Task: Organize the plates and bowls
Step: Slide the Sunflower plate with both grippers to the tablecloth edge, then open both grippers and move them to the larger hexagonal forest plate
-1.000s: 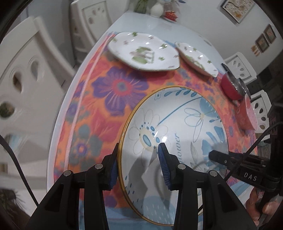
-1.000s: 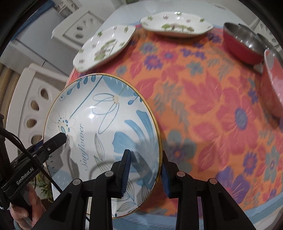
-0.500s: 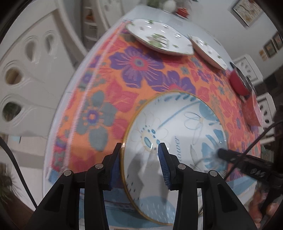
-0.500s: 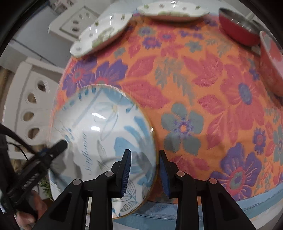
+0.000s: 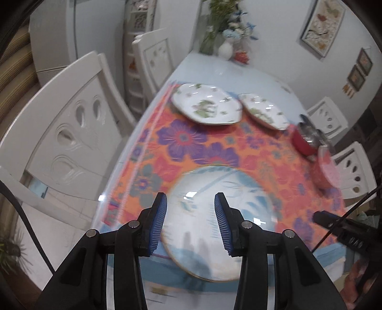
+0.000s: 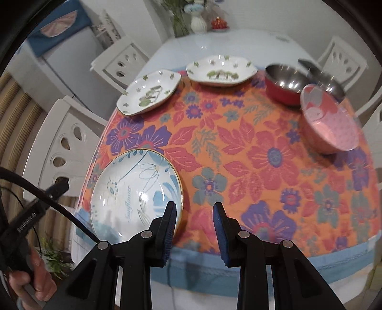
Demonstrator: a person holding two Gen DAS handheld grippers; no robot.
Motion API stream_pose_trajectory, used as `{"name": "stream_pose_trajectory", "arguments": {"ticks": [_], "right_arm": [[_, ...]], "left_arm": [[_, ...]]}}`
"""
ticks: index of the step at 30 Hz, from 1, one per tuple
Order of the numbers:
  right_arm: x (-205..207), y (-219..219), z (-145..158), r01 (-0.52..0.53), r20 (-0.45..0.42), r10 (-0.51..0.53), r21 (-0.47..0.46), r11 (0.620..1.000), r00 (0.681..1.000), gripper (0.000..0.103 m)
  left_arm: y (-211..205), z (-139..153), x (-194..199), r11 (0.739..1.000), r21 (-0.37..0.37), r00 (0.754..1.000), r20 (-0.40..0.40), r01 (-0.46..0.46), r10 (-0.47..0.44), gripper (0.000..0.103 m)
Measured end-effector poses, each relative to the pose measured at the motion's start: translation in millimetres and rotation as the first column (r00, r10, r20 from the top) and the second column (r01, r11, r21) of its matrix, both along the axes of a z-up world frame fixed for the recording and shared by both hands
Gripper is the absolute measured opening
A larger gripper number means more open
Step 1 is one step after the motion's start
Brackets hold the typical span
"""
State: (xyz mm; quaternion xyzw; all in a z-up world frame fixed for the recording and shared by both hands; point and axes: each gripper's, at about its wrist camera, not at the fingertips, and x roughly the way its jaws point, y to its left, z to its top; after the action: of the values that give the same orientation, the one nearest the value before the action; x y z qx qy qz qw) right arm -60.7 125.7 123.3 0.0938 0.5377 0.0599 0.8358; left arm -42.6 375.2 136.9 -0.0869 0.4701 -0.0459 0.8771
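Note:
A large white plate with blue flowers (image 6: 136, 190) lies on the flowered cloth at the table's near left corner; it also shows in the left wrist view (image 5: 214, 214). My left gripper (image 5: 190, 218) is open and empty above the plate's near edge. My right gripper (image 6: 194, 223) is open and empty, just right of the plate's rim. Two white plates with green prints (image 6: 149, 91) (image 6: 220, 70) sit at the far side. A red steel bowl (image 6: 284, 83) and a pink bowl (image 6: 328, 119) stand at the far right.
The orange flowered cloth (image 6: 262, 155) covers the near half of the white table (image 6: 226, 43). White chairs (image 5: 71, 133) stand around it. A vase with flowers (image 6: 198, 22) stands at the table's far end. A second steel bowl (image 6: 324, 78) sits behind the pink one.
Both grippers have let go of the blue-flowered plate and pulled back and up. The plate now lies flat on the cloth at the near left corner.

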Motion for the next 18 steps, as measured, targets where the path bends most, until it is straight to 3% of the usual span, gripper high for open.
{"name": "stream_pose_trajectory", "arguments": {"ticks": [3, 5, 14, 18], "right_arm": [[-20, -6, 13, -0.006, 0.032, 0.007, -0.028, 1.0, 0.999, 0.03], [-29, -11, 18, -0.011, 0.04, 0.012, -0.02, 1.0, 0.999, 0.032], [-40, -23, 31, 0.015, 0.054, -0.016, 0.021, 1.0, 0.998, 0.033], [-16, -15, 40, 0.026, 0.069, -0.028, 0.031, 0.999, 0.997, 0.047]], "left_arm": [[-22, 14, -14, 0.999, -0.019, 0.999, 0.016, 0.033, -0.033, 0.04], [-31, 20, -22, 0.999, -0.023, 0.999, 0.025, 0.041, -0.04, 0.047], [-34, 46, -24, 0.997, -0.043, 0.996, 0.069, 0.063, -0.06, 0.047], [-23, 54, 1, 0.996, -0.051, 0.995, 0.084, 0.067, -0.062, 0.048]]}}
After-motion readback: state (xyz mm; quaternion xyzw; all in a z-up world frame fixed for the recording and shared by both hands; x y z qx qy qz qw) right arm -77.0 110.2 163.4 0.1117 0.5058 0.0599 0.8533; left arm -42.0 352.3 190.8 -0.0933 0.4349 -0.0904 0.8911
